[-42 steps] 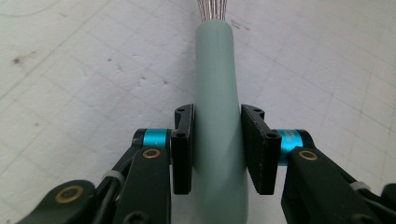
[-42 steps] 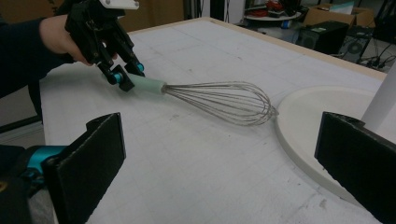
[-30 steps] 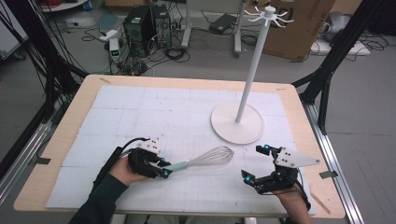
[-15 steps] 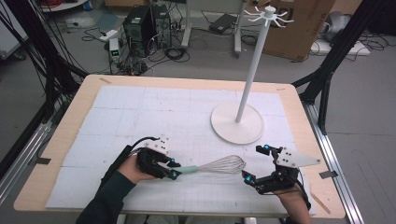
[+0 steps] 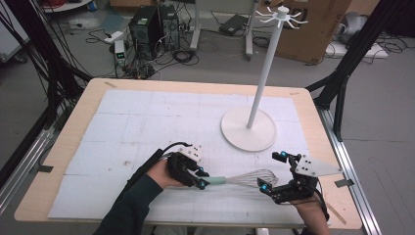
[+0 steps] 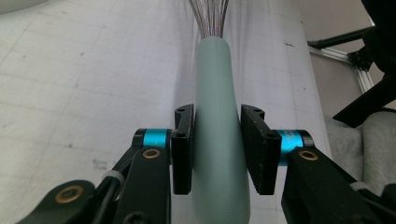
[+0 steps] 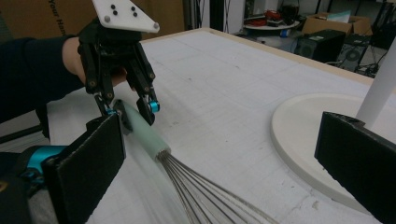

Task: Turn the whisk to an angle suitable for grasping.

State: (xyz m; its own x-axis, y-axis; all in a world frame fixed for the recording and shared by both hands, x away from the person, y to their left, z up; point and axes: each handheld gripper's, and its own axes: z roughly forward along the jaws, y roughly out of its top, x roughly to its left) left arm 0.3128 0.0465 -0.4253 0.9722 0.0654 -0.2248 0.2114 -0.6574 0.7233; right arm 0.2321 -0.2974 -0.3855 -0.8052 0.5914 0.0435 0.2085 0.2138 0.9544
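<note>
Light wooden surface (image 5: 63, 152) topped with a white gridded mat (image 5: 147, 127), black frame posts at the corners. Tall white hook stand with a round flat base (image 5: 248, 129) sits on the mat right of centre, pole upright, small hook prongs at the top; its base edge also shows in the right gripper view (image 7: 299, 140). Left tool (image 5: 199, 178) is near the front edge of the surface, left of centre, held by a hand in a dark sleeve, jaws clamped on the pale green handle of a wire balloon whisk (image 5: 247, 178). In the left gripper view the jaws press both sides of the handle (image 6: 217, 140), wires fan out ahead at the top of the frame. The whisk lies roughly level, low over the mat, handle toward the left tool, wire head pointing at the right tool (image 5: 276, 174); can't tell if it touches the mat. Right tool is at the front right of the surface, jaws spread wide. In the right gripper view the whisk wires (image 7: 210, 196) run in between its two pads, not gripped, with the left tool (image 7: 130, 109) opposite holding the handle.
</note>
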